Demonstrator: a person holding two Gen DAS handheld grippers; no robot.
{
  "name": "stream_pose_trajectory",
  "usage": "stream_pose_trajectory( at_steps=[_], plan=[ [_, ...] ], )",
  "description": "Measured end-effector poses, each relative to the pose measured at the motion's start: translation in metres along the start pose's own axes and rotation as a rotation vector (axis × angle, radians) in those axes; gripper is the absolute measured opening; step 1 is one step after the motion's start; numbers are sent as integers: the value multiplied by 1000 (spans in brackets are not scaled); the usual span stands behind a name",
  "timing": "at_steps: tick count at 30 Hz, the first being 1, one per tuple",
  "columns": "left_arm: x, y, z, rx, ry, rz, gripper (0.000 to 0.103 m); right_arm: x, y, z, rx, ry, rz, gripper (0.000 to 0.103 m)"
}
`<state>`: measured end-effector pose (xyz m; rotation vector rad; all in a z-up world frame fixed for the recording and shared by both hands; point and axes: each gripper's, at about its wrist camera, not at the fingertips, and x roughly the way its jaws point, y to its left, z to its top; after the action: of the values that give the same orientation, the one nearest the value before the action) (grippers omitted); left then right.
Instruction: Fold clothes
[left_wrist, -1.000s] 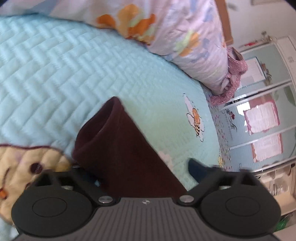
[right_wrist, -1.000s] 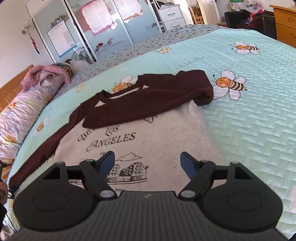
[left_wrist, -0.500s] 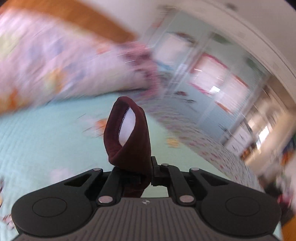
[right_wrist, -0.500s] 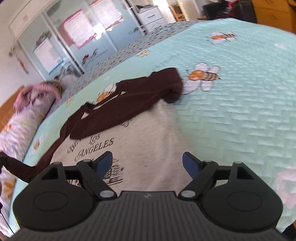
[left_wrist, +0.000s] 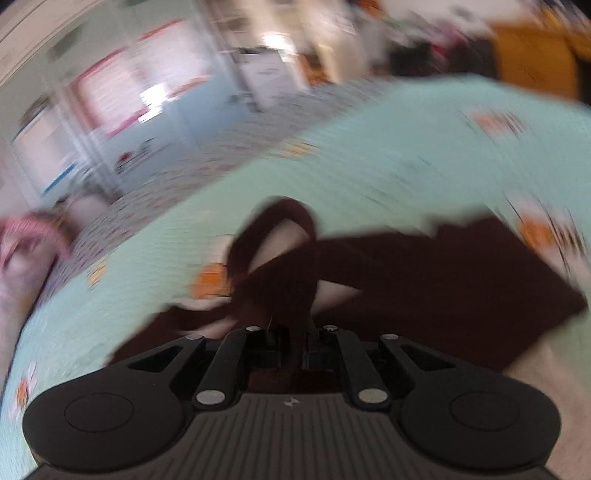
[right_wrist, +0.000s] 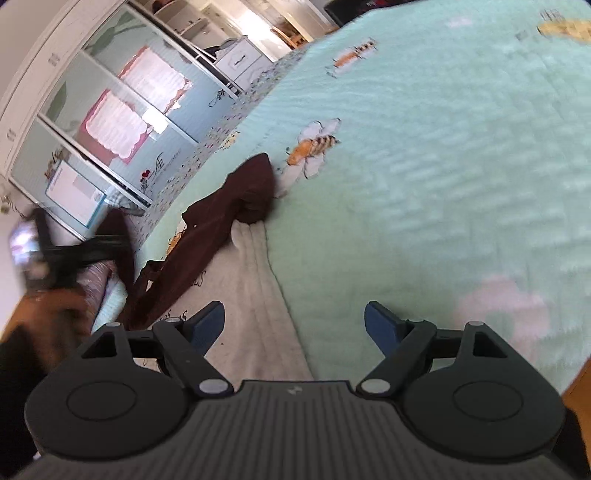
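Observation:
A grey sweatshirt (right_wrist: 255, 291) with dark maroon sleeves lies on the light blue quilt (right_wrist: 443, 166). Its right sleeve (right_wrist: 229, 206) is folded across the chest. In the blurred left wrist view my left gripper (left_wrist: 291, 343) is shut on the cuff of the other maroon sleeve (left_wrist: 273, 258), held up above the sweatshirt's folded sleeve (left_wrist: 443, 273). The right wrist view shows that lifted sleeve (right_wrist: 120, 240) at the far left with the left gripper (right_wrist: 70, 254) blurred. My right gripper (right_wrist: 293, 325) is open over the sweatshirt's right edge, with nothing between its fingers.
Bee and flower prints dot the quilt. A wardrobe with glass doors (right_wrist: 110, 122) and a white drawer unit (right_wrist: 240, 62) stand beyond the bed. A rolled floral duvet (right_wrist: 99, 280) lies at the left. A wooden cabinet (left_wrist: 532, 62) is at the far right.
My left gripper shut on the maroon sleeve cuff, lifted it and swung it right over the sweatshirt. My right gripper stayed open and turned right toward the shirt's edge.

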<state>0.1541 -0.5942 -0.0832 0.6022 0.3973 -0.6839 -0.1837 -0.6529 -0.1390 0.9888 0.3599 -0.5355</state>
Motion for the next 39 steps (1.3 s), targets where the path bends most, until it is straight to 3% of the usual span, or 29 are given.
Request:
stream_pose_trajectory(
  at_steps=[4, 9, 14, 16, 19, 24, 28, 34, 38, 39],
  plan=[
    [24, -71, -12, 187, 39, -29, 8, 3, -6, 0, 9, -3, 30, 84],
    [15, -100, -10, 254, 37, -41, 8, 3, -17, 1, 62, -14, 86, 86],
    [4, -106, -31, 321, 43, -23, 21, 1, -22, 3, 98, -19, 114, 87],
    [-8, -91, -38, 293, 37, -26, 49, 1, -21, 3, 98, -23, 114, 87],
    [-28, -64, -53, 236, 29, -30, 63, -2, -20, 3, 96, -36, 114, 86],
    [-57, -5, -83, 103, 46, -9, 65, -15, 4, 10, -8, -101, 153, 87],
    [-45, 50, -99, -37, 91, 8, 65, 2, 53, 31, -124, -109, 241, 87],
    [-22, 127, -118, -228, 144, 14, 65, 87, 150, 59, -308, -97, 342, 87],
    [4, 146, -132, -288, 197, -9, 68, 168, 196, 63, -429, -32, 270, 85],
    [4, 148, -137, -302, 191, -23, 69, 187, 196, 59, -457, 10, 216, 85]
  ],
)
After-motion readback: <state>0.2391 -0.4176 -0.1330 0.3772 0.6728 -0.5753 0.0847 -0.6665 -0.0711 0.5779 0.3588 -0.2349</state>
